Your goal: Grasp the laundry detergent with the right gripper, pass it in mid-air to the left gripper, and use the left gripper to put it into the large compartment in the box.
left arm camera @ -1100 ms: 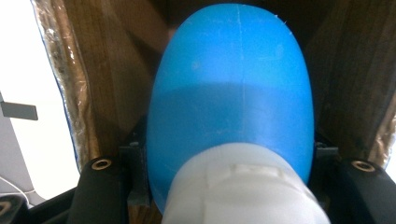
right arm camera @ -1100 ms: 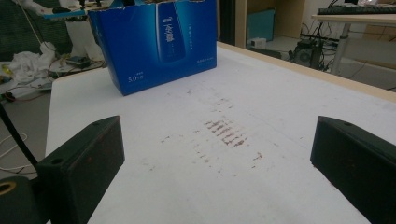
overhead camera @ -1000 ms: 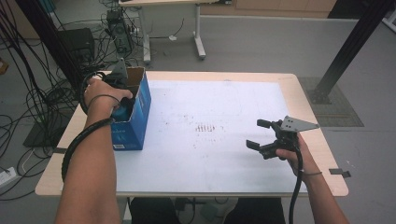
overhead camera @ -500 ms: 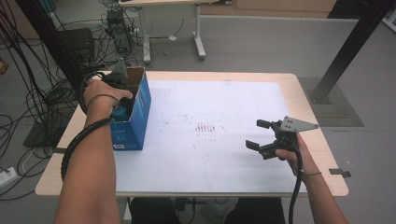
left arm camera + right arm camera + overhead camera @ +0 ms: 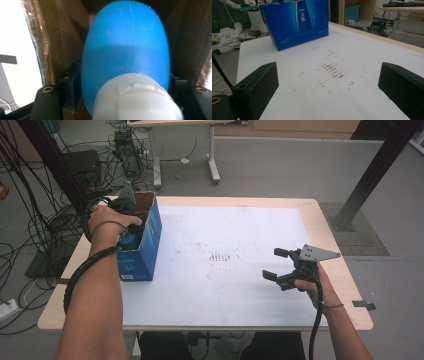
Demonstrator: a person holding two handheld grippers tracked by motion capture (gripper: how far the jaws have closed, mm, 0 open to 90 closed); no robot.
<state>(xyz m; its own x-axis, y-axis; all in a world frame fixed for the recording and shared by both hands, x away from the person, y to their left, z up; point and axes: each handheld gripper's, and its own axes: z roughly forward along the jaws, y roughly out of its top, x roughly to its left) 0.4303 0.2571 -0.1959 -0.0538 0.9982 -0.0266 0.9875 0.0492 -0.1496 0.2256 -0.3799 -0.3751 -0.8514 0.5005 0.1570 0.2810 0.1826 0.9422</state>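
Inside the blue box, the left gripper has a blue bottle with a white cap between its jaws, which have just been opening; whether the pads still press on it cannot be told. Brown cardboard walls close in around the bottle. In the high view the left hand reaches into the box's open top at the left edge of the bench. The right gripper hovers well apart over the white bench top, jaws wide with nothing between them, near faint brown marks.
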